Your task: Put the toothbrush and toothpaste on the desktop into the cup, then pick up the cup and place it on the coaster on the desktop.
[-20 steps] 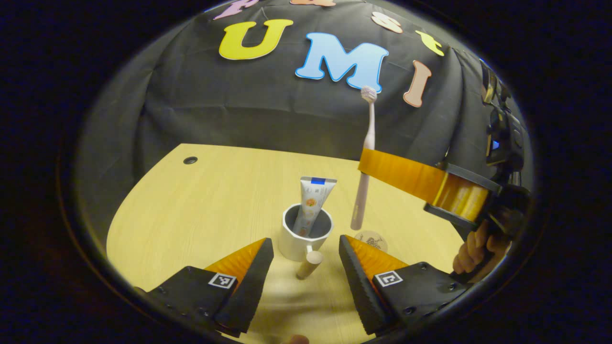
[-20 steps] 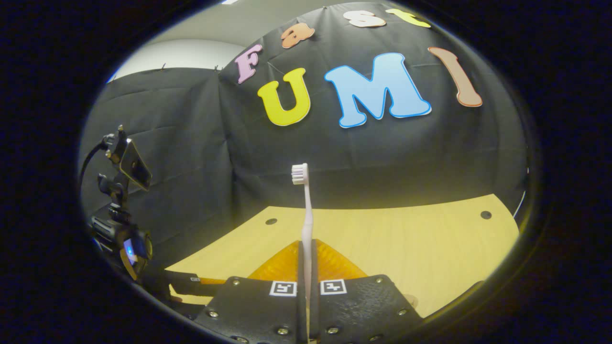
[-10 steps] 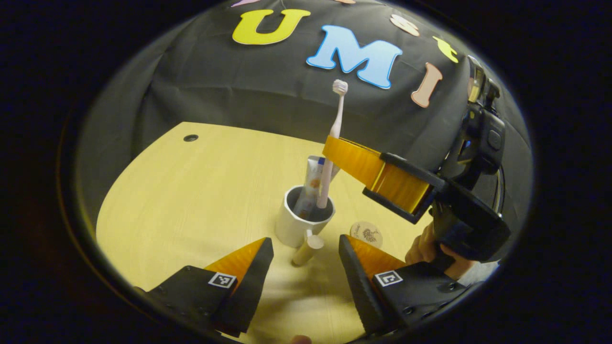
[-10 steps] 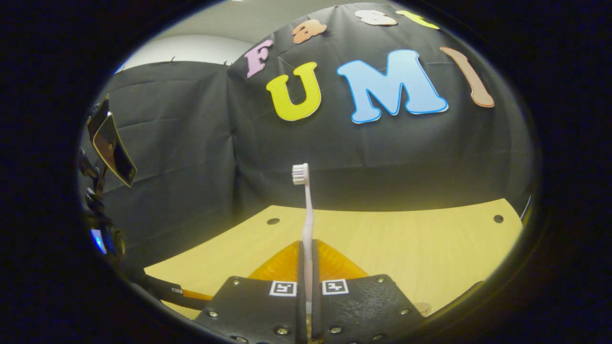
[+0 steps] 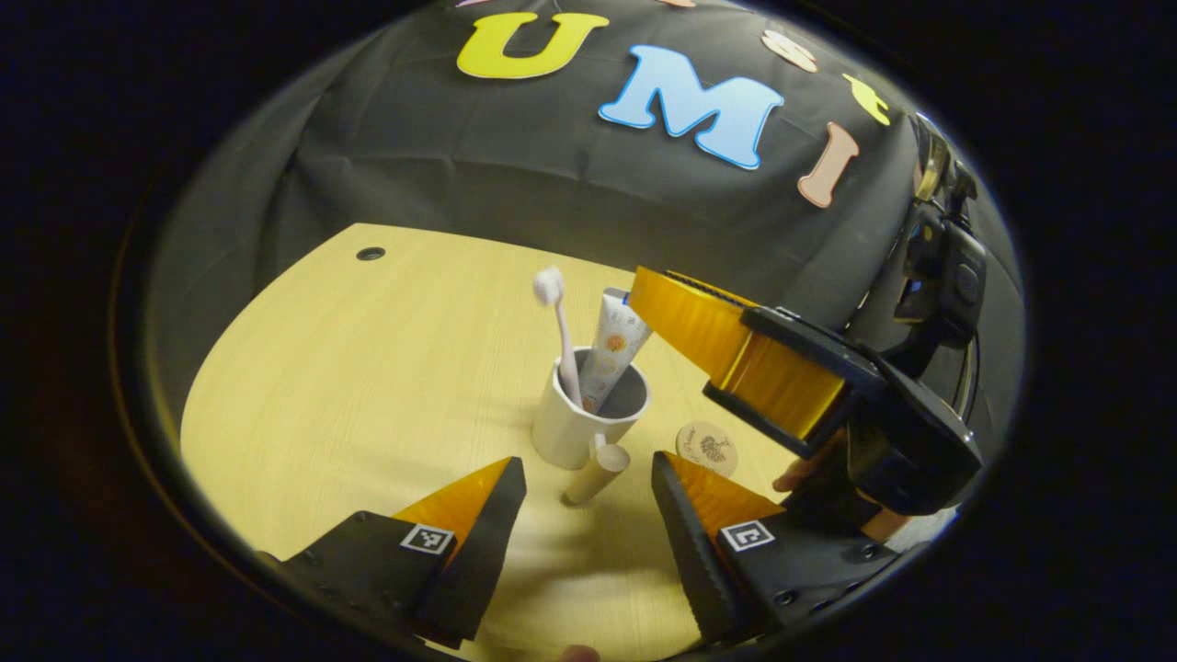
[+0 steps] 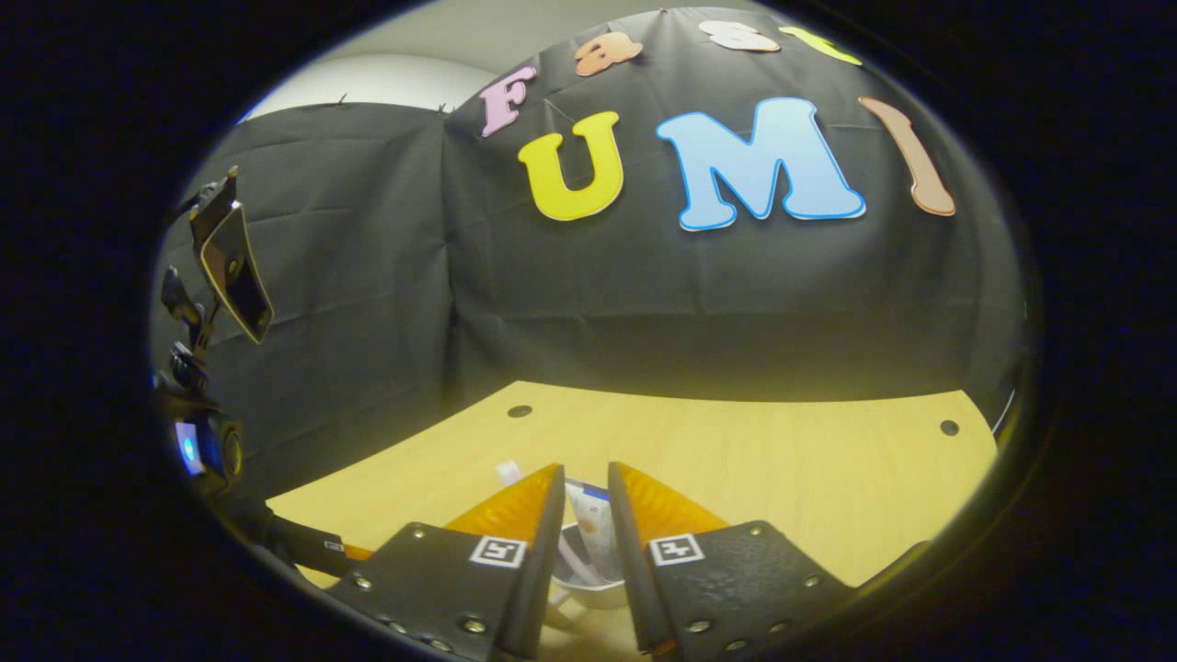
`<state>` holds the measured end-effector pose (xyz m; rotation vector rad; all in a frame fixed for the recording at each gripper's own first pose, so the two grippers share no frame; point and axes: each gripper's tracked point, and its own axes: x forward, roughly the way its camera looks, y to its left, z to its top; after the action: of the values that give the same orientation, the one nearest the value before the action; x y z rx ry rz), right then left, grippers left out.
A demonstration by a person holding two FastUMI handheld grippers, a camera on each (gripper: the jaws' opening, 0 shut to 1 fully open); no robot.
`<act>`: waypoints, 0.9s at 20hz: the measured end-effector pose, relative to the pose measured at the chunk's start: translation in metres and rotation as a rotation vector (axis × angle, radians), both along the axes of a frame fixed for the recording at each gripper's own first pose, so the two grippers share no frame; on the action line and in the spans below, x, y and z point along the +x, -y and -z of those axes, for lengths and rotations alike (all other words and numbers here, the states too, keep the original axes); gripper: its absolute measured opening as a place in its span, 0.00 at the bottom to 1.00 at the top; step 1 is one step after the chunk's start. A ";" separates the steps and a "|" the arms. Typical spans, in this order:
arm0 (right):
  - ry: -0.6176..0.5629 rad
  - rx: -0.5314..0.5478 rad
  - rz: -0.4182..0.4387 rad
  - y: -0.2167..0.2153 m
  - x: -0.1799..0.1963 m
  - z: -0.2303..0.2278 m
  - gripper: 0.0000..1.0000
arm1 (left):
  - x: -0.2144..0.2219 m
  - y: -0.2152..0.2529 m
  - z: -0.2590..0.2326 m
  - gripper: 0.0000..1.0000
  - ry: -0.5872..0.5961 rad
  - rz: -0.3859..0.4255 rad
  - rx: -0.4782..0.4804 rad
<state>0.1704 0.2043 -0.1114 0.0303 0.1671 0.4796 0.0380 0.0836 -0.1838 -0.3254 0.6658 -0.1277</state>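
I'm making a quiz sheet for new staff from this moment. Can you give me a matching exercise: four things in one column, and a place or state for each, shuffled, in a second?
Things:
1. toothbrush
2. toothpaste
3. coaster
4. right gripper

Places or states:
A. lies flat and bare on the table, right of the cup in the left gripper view
B. open, above the cup
C. stands in the cup, bristles up
D. leans in the cup toward the right gripper in the left gripper view

Pairs: 1-C, 2-D, 3-A, 4-B

Right gripper (image 6: 586,542) with fingers (image 6: 533,533) parted, white ceramic cup (image 6: 588,588) below between them, toothpaste tube (image 6: 588,524) and toothbrush (image 6: 508,473) inside, pale wooden counter (image 6: 782,478)
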 end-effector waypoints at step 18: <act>0.027 -0.004 0.243 0.113 -0.042 -0.056 0.85 | 0.019 0.010 0.038 0.90 -0.134 0.011 0.037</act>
<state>0.1280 0.0911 -0.0550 0.0396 0.1353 0.2375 0.0566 0.0732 -0.2217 -0.2967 0.8014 -0.1047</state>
